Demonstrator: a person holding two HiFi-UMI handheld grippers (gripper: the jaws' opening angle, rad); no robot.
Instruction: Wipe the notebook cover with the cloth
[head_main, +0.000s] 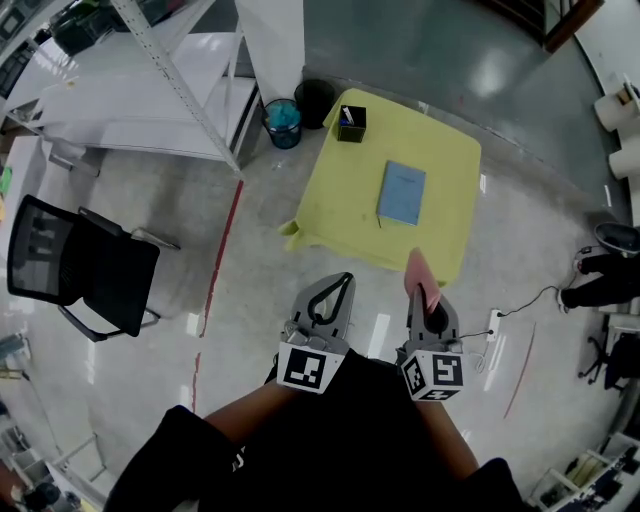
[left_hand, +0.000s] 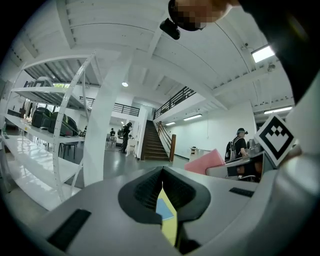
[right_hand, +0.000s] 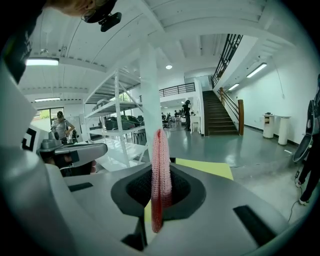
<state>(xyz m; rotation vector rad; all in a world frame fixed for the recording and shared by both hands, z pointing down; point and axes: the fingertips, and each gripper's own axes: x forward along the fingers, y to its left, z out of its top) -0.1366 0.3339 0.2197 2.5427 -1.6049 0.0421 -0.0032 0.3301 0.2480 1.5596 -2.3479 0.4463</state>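
A blue notebook (head_main: 402, 193) lies flat on the yellow-covered table (head_main: 330, 200), well ahead of both grippers. My right gripper (head_main: 427, 296) is shut on a pink cloth (head_main: 422, 276), which stands up edge-on between its jaws (right_hand: 160, 170). My left gripper (head_main: 333, 290) is shut with nothing in it; through the slit between its jaws a sliver of the blue notebook (left_hand: 163, 208) and the yellow table (left_hand: 171, 227) shows. Both grippers are held close to the body, short of the table's near edge. The pink cloth (left_hand: 206, 161) also shows in the left gripper view at right.
A black pen holder (head_main: 350, 122) stands at the table's far corner. Two bins (head_main: 283, 122) sit beside the table's far left. A black office chair (head_main: 85, 268) stands at left, white metal shelving (head_main: 140, 95) behind it. A cable (head_main: 520, 305) runs across the floor at right.
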